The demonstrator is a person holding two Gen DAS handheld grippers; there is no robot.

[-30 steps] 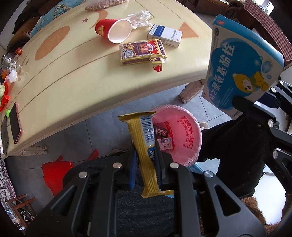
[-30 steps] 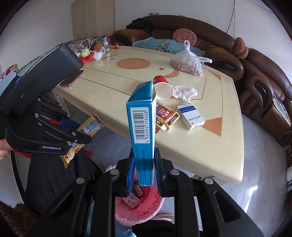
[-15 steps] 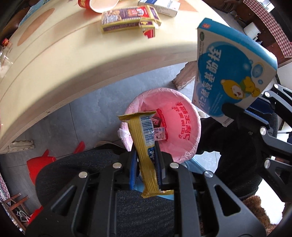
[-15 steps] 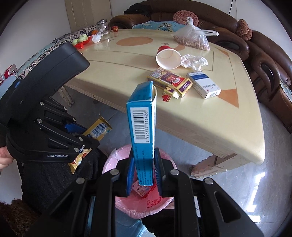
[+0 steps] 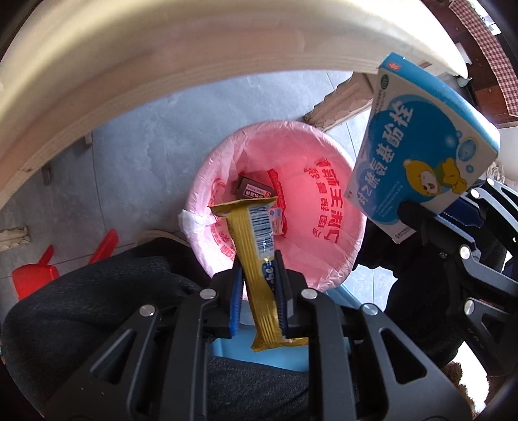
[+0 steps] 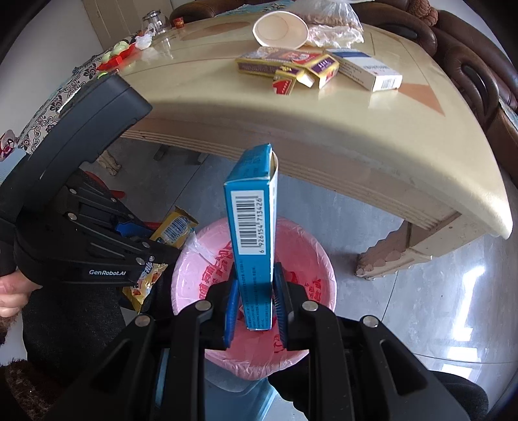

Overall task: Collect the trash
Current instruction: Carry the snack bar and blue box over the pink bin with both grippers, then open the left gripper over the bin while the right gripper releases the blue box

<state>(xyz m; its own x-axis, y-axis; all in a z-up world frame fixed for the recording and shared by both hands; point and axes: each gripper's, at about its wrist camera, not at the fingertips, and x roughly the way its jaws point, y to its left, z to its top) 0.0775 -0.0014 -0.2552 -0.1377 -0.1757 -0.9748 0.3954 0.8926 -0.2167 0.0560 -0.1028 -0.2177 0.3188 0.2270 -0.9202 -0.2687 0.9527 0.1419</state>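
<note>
Grey floor tiles lie beneath the desk [image 6: 356, 136]. Left gripper [image 5: 258, 285] fingers clamp a yellow wrapper [image 5: 255, 259], right gripper [image 6: 254, 291] fingers a blue box [image 6: 252, 226], both above the pink-lined bin [image 5: 323, 181] holding small packets [image 5: 254, 189].

A cream desk [image 6: 372, 136] curves over grey floor tiles [image 6: 421, 307]. A brown sofa [image 6: 479, 71] wraps its far side. At the desk's far end stands a jar [image 6: 154, 20]. A red dustpan [image 5: 35, 278] lies on the floor.
</note>
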